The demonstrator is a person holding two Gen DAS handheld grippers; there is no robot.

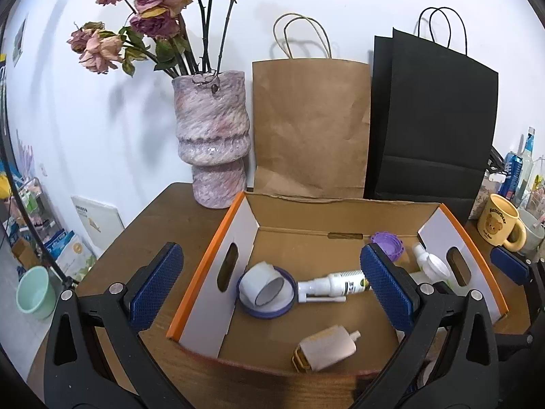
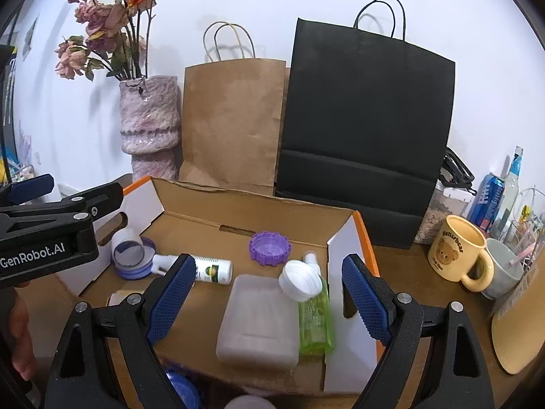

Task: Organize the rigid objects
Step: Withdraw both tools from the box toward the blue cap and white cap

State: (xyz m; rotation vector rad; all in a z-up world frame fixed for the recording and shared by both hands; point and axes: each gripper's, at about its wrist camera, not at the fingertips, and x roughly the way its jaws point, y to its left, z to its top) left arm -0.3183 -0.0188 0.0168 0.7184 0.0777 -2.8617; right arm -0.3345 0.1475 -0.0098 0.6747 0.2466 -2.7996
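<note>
An open cardboard box (image 1: 221, 255) (image 2: 211, 211) with orange-edged flaps sits on the wooden table. Inside lie a white tape roll (image 1: 260, 283) on a blue lid (image 1: 282, 308), a white spray bottle (image 1: 335, 284) (image 2: 211, 269), a purple cap (image 1: 388, 243) (image 2: 269, 248), a tan bottle (image 1: 325, 347), a translucent rectangular container (image 2: 259, 320), a green bottle (image 2: 315, 323) and a white cap (image 2: 299, 279). My left gripper (image 1: 270, 289) is open and empty over the box's left flap. My right gripper (image 2: 269, 301) is open and empty above the container.
A pink vase (image 1: 213, 136) with dried roses, a brown paper bag (image 1: 310, 126) and a black paper bag (image 2: 364, 119) stand behind the box. A yellow bear mug (image 2: 456, 252), a grey cup (image 2: 504, 269), a blue can (image 2: 487, 201) and a bottle stand right.
</note>
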